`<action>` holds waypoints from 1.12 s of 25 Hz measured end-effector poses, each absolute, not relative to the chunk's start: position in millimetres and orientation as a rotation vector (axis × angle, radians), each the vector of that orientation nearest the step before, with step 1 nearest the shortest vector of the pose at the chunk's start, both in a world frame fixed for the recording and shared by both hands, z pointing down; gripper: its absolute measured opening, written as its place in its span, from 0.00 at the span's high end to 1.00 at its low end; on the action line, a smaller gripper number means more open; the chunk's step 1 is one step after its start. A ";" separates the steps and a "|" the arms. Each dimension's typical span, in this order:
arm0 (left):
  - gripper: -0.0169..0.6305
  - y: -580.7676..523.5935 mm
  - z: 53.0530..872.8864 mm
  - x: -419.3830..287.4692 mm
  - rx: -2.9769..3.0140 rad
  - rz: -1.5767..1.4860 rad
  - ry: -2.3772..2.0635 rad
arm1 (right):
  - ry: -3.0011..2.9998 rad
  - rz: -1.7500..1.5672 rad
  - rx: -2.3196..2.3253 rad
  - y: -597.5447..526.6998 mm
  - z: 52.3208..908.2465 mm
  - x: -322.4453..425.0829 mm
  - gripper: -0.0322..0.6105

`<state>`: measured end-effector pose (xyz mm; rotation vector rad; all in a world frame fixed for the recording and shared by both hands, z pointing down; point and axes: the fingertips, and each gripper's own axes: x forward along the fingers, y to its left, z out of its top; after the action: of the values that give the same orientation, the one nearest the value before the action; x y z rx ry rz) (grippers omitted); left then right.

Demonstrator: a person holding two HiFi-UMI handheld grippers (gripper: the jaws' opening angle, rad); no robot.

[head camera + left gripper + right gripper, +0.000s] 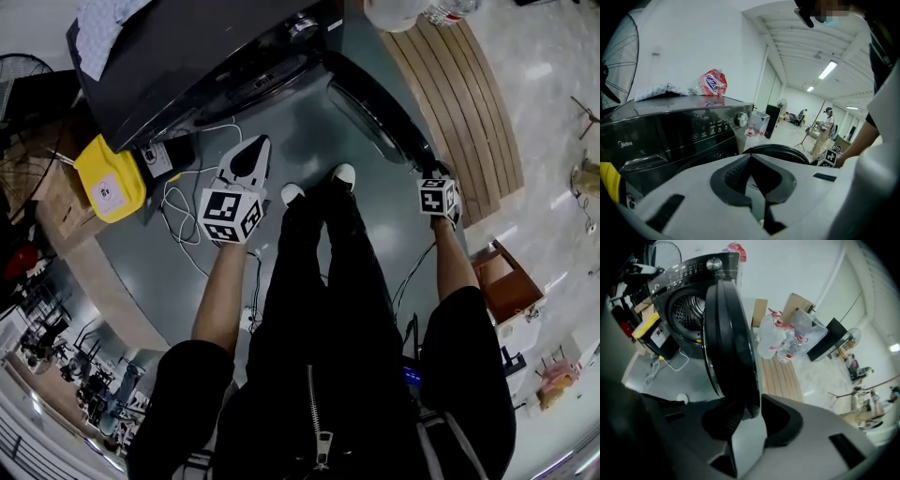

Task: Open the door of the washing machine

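Right gripper (752,412): jaws narrowly apart, the rim of the door (726,343) between them, not clamped. Left gripper (751,161): jaws together, empty. Door: swung open from washing machine (187,56), which stands at far edge of grey floor panel (309,150).

Yellow box (110,180), white cables (180,208), wooden slats (469,103)

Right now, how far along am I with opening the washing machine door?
Done: the door stands swung well clear of the drum opening. In hand: the right tool has the door's edge between its jaws, which stand apart, not clamped. The left tool is shut and empty. Left: probably only pulling the right tool away.
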<state>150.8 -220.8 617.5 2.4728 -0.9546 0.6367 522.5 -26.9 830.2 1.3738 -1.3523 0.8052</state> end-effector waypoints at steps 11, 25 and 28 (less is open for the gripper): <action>0.97 -209.9 573.1 51.1 2.438 0.558 -1.104 | -1.325 0.911 1.541 -31.3 781.8 433.1 0.82; 0.97 -210.7 461.6 -27.7 2.498 0.332 -1.368 | -2.285 0.609 1.459 -219.6 513.3 169.1 0.95; 0.97 -213.1 439.6 -34.8 2.527 0.296 -1.400 | -2.392 0.446 1.438 -230.6 462.1 146.5 0.95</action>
<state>-34.8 -213.1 439.6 2.5271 -1.4001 0.2956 146.5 -230.6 462.1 1.4383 -2.3918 0.4456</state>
